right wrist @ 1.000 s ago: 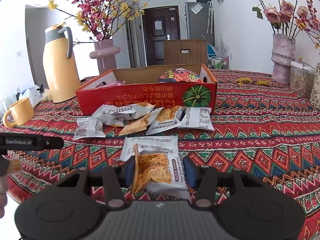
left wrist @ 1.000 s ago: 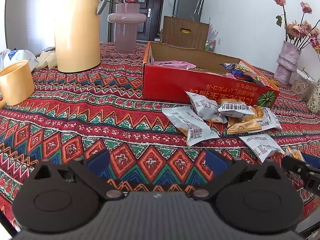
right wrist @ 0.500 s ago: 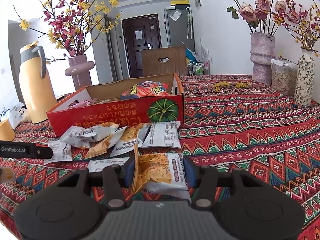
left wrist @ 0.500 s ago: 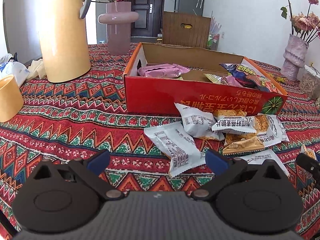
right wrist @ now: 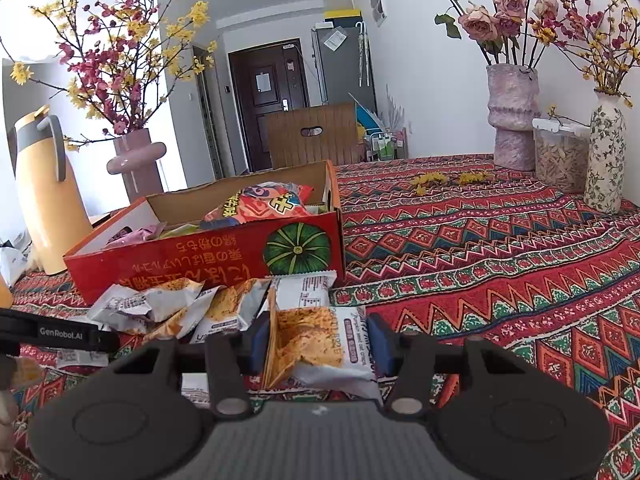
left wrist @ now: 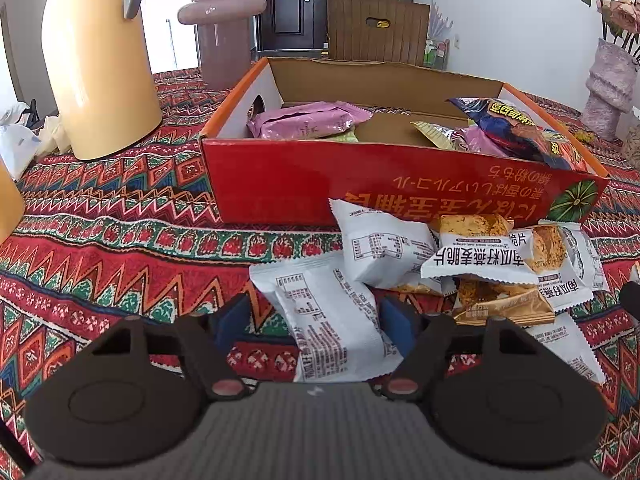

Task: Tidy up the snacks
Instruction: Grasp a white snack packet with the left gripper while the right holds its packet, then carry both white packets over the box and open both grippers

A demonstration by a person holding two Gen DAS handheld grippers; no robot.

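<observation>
A red cardboard box (left wrist: 360,188) (right wrist: 168,256) stands on the patterned table and holds a pink packet (left wrist: 304,122) and a dark chip bag (left wrist: 516,128). A pile of white snack packets (left wrist: 472,264) (right wrist: 180,308) lies in front of it. My left gripper (left wrist: 316,320) is open, its fingers on either side of the nearest white packet (left wrist: 332,320); I cannot tell if they touch it. My right gripper (right wrist: 318,340) is shut on a white and orange snack packet (right wrist: 316,344) and holds it above the table, right of the pile.
A yellow thermos jug (left wrist: 96,60) and a pink vase (left wrist: 222,20) stand left of the box. A yellow mug edge (left wrist: 8,204) is at far left. Vases (right wrist: 512,116) and a jar (right wrist: 560,156) stand at the table's far right.
My left gripper has moved forward and right to the pile, and its fingers have narrowed around the nearest white packet. My right gripper has lifted its packet and moved toward the box.
</observation>
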